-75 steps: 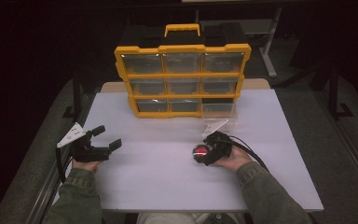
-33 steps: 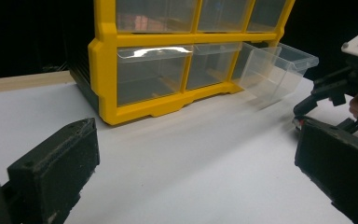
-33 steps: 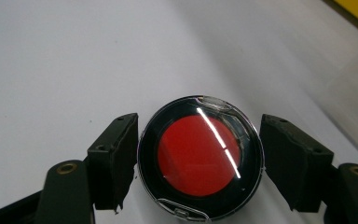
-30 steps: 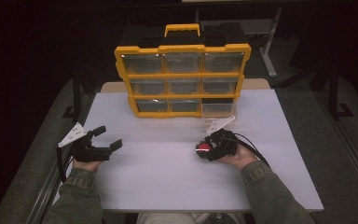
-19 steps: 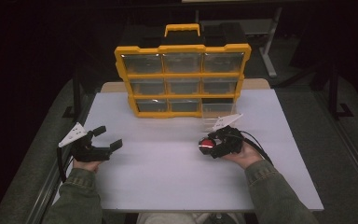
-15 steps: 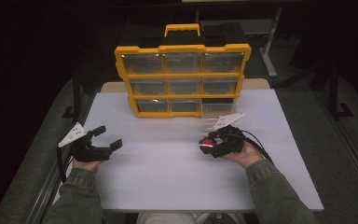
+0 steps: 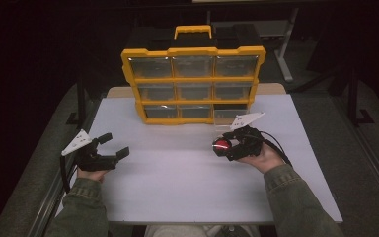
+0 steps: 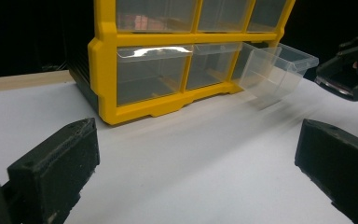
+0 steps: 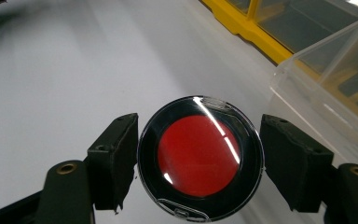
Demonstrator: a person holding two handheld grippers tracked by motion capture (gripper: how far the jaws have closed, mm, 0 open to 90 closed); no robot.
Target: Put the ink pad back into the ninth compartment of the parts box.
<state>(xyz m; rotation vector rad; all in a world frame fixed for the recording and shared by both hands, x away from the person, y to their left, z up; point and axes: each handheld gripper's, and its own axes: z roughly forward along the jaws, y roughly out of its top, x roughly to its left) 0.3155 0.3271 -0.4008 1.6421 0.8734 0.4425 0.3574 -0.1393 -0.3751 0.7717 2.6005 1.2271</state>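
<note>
Here, the right gripper clasps a round black case with a red centre, its lower rim cut off; the left gripper gapes empty.

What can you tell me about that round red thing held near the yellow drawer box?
The round red disc is a flat circular case: a red centre, a black ring around it, and a clear glossy rim that catches the light. The right hand-held gripper clamps it edge-on between two black jaws, above the white table, close to the pulled-out clear drawer.
</note>
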